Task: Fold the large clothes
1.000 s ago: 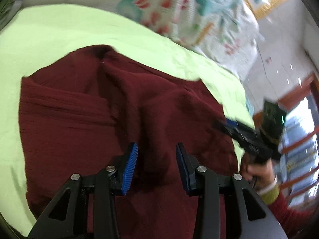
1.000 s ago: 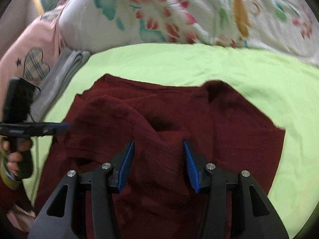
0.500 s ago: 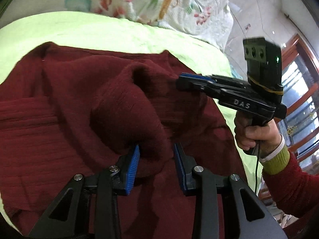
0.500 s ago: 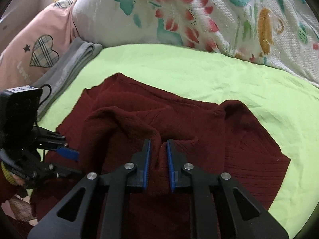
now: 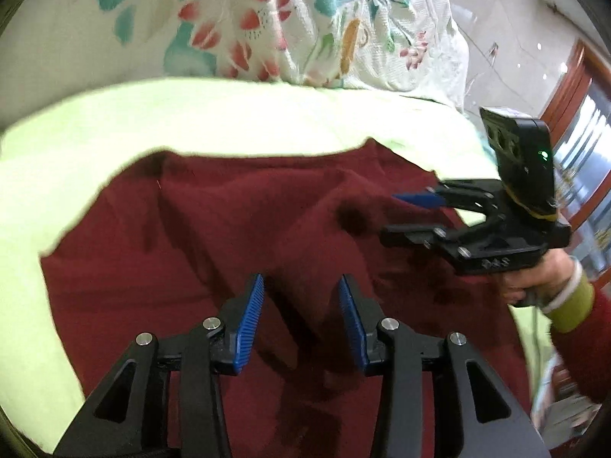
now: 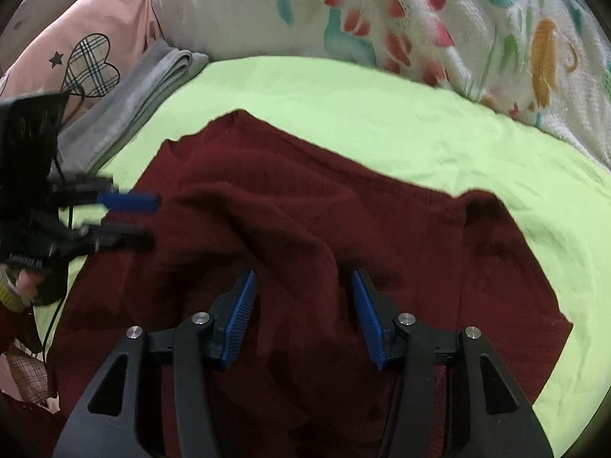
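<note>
Lime-green bedsheet (image 6: pixel 343 114), floral quilt (image 6: pixel 420 11) along frame top, grey folded cloth (image 6: pixel 137 99) upper left; maroon sweater (image 6: pixel 305 206) rumpled mid-frame; left gripper (image 5: pixel 301 320) and right gripper (image 6: pixel 303 316) jaws both spread wide above it, holding nothing.

Little can be read here. In the left wrist view, at the right of the frame, the black body of the right gripper (image 5: pixel 424 215) carries small pale lettering on its lower plate, near the hand; it is blurred, and seems to read "DAS", though the middle letter is unsure. In the right wrist view, at the upper left of the frame, the pink pillow (image 6: pixel 76 34) bears a plaid heart and a small black star, which are signs, not words. No other text, number or brand can be made out.
</note>
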Demonstrator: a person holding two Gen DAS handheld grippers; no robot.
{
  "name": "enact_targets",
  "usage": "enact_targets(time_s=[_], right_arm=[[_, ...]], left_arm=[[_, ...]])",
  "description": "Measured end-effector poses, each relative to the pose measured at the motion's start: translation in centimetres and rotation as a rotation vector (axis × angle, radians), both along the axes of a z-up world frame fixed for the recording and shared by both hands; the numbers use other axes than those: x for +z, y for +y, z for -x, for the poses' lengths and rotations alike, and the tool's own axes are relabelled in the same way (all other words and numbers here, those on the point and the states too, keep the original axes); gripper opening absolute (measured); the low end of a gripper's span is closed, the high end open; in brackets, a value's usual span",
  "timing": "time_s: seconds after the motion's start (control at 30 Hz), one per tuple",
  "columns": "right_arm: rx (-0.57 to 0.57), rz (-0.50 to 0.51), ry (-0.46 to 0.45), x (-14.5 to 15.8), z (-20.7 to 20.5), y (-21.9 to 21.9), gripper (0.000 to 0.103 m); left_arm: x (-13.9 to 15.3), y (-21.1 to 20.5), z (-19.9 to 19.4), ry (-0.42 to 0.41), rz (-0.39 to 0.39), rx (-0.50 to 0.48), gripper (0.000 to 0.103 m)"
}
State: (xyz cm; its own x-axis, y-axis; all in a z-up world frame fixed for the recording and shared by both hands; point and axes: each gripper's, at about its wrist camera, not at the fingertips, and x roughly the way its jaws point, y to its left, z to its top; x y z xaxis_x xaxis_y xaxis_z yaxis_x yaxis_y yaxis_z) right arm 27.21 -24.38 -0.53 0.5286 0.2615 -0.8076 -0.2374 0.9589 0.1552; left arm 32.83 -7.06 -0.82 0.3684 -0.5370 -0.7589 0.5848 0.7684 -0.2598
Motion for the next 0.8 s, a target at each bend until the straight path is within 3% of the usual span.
enact_targets(time_s=[0.13,0.2,0.23,0.27,0.3,0.33,0.4,0.5,0.63,0.7,0.8], right_arm=[[-0.007,-0.015,0.005,0.1,0.6,-1.2,0.051],[-0.015,-0.006,0.009,0.1,0.8,-1.7,0.042],[-0.025,0.002,0.013,0.1,0.9,-2.0,0.039],[-0.033,0.003,0.017,0.0,1.0,-2.3,0.03],[-0.037,-0.002,0.022,-0.1,1.1,-2.6,0.016],[-0.04,-0.008,0.027,-0.2,1.3,-2.8,0.011],[-0.043,-0.016,0.023,-0.2,1.6,-3.1,0.004],[-0.055,-0.021,-0.024,0.9,1.8,-3.2,0.004],[-0.142,-0.042,-0.213,5.2,1.1,-4.2,0.004],[-0.175,-0.043,-0.354,8.0,1.4,-4.5,0.004],[-0.167,0.027,-0.461,9.5,2.6,-3.7,0.004]], left_arm=[[0.4,-0.9,-0.8,-0.036,-0.009,-0.065,0.059],[-0.4,-2.0,-1.3,-0.038,-0.066,-0.107,0.059],[-0.8,-2.4,-1.5,-0.035,-0.084,-0.111,0.055],[-1.2,-2.5,-1.6,-0.031,-0.093,-0.121,0.034],[-1.5,-2.7,-1.6,-0.026,-0.097,-0.141,0.022],[-1.7,-2.8,-1.6,-0.023,-0.102,-0.153,0.009],[-1.3,-2.7,-1.3,-0.067,-0.107,-0.151,0.008],[0.6,-2.7,-1.1,-0.154,-0.115,-0.129,0.007],[5.2,-3.0,-2.3,-0.324,-0.173,-0.038,0.007],[7.7,-2.7,-2.6,-0.409,-0.164,0.017,0.006],[9.7,-1.7,-1.7,-0.499,-0.123,0.075,0.003]])
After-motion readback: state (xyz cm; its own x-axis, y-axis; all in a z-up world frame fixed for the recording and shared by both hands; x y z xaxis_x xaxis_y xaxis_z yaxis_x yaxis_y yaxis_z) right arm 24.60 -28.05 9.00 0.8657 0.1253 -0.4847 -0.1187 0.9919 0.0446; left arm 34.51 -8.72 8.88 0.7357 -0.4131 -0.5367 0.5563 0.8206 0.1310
